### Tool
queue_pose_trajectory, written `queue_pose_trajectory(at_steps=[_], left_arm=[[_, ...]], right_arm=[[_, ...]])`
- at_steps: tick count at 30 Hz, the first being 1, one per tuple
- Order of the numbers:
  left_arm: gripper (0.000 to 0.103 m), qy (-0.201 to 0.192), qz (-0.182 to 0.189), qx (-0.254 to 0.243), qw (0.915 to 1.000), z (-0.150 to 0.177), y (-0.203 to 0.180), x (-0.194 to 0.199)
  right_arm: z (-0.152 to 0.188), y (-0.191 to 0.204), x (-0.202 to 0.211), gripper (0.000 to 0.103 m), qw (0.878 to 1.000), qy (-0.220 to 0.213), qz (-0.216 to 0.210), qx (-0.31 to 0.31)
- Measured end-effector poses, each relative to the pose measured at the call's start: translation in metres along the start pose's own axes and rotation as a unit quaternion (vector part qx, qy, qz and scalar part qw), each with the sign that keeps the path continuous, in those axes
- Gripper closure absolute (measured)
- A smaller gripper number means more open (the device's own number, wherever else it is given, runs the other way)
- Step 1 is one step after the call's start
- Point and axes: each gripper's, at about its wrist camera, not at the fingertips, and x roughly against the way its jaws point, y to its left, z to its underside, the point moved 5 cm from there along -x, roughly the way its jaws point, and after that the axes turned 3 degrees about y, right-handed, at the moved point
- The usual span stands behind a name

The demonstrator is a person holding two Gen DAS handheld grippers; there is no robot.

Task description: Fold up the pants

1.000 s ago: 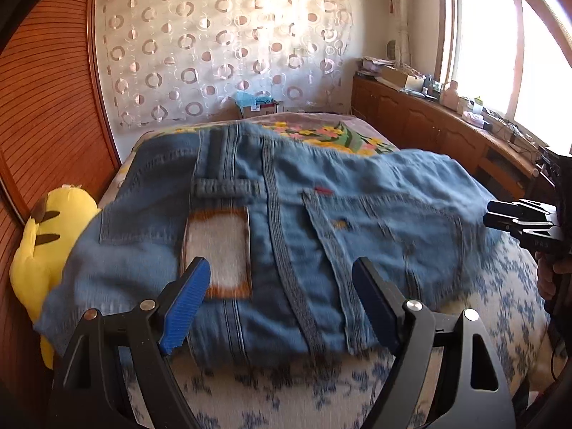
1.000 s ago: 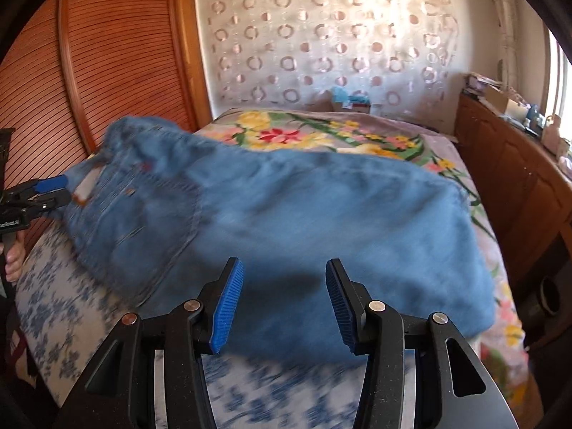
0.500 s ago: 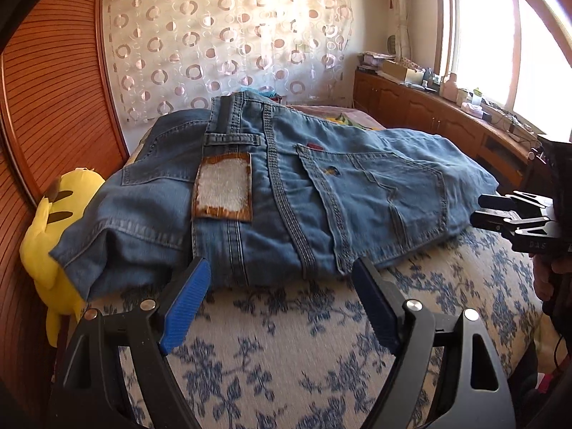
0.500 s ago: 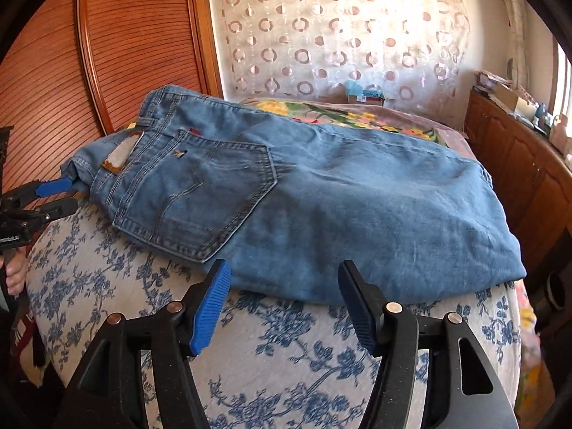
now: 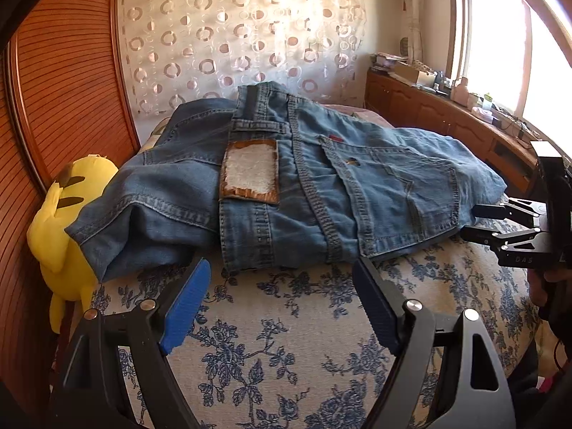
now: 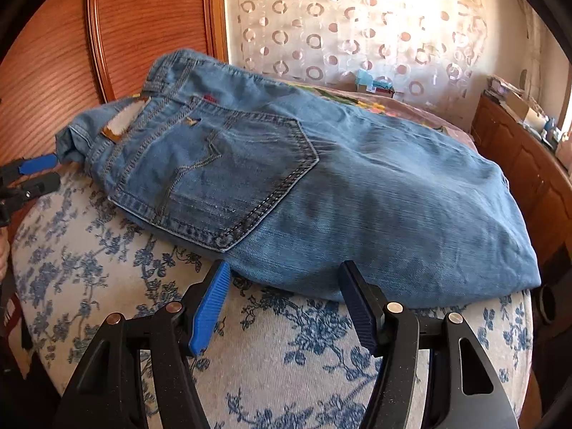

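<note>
Blue jeans point(image 5: 321, 186) lie folded across the bed, waistband and leather patch point(image 5: 250, 175) to the left, back pocket point(image 6: 221, 178) facing up. My left gripper point(image 5: 281, 268) hovers open over the flowered bed cover point(image 5: 286, 321), just short of the waistband edge, with nothing between its pads. My right gripper point(image 6: 284, 268) is open too, its tips at the near edge of the folded legs point(image 6: 375, 207) and nothing between them. Each gripper shows in the other's view: the right one point(image 5: 475, 221) at the pocket corner, the left one point(image 6: 39, 171) by the waistband end.
A yellow plush toy point(image 5: 60, 236) leans at the bed's left side against the wooden wardrobe point(image 5: 53, 89). A low wooden cabinet point(image 5: 447, 118) with clutter runs under the window on the right. A small box point(image 6: 371, 84) sits at the far end by the curtain.
The jeans, close under both grippers a second ago, now lie settled farther off on the bed. Both grippers have drawn back toward the near edge. The right jaws have widened.
</note>
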Motion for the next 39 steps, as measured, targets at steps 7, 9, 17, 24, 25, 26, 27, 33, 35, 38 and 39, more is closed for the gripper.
queue_pose_trajectory(at_steps=[7, 9, 17, 24, 25, 26, 27, 33, 35, 38, 39], left_arm=[[0.022, 0.004, -0.002, -0.003, 1.0000, 0.001, 0.008, -0.013], [0.031, 0.007, -0.004, -0.004, 1.0000, -0.001, 0.012, -0.018], [0.049, 0.019, -0.012, 0.002, 0.9997, -0.007, 0.028, -0.031], [0.059, 0.033, 0.009, -0.002, 0.9994, -0.002, 0.024, -0.041], [0.060, 0.034, 0.010, -0.003, 0.9994, -0.002, 0.023, -0.042], [0.062, 0.035, 0.013, -0.005, 0.9993, -0.002, 0.022, -0.043], [0.063, 0.036, 0.014, -0.006, 0.9992, -0.003, 0.021, -0.044], [0.097, 0.030, 0.018, -0.007, 0.9994, -0.008, 0.018, -0.040], [0.099, 0.021, 0.015, -0.004, 0.9997, -0.011, 0.019, -0.032], [0.099, 0.006, 0.017, -0.011, 0.9998, -0.017, 0.015, -0.018], [0.100, 0.004, 0.018, -0.016, 0.9997, -0.019, 0.013, -0.014]], right_arm=[[-0.010, 0.007, -0.021, 0.038, 0.999, 0.024, 0.029, 0.029], [-0.014, 0.011, -0.025, 0.038, 0.998, 0.026, 0.034, 0.038], [-0.022, 0.028, -0.033, 0.097, 0.996, 0.024, 0.039, 0.078], [-0.035, 0.026, -0.008, 0.100, 0.997, -0.038, 0.025, 0.055], [-0.038, 0.026, -0.001, 0.100, 0.997, -0.051, 0.025, 0.051], [-0.040, 0.025, 0.004, 0.100, 0.997, -0.059, 0.023, 0.047], [-0.042, 0.026, 0.007, 0.100, 0.997, -0.065, 0.020, 0.044], [-0.042, 0.032, -0.003, 0.100, 0.997, -0.057, 0.012, 0.047], [-0.042, 0.032, -0.005, 0.100, 0.997, -0.056, 0.012, 0.046], [-0.043, 0.020, 0.002, 0.100, 0.997, -0.062, 0.007, 0.045], [-0.045, 0.015, 0.009, 0.100, 0.997, -0.065, 0.006, 0.045]])
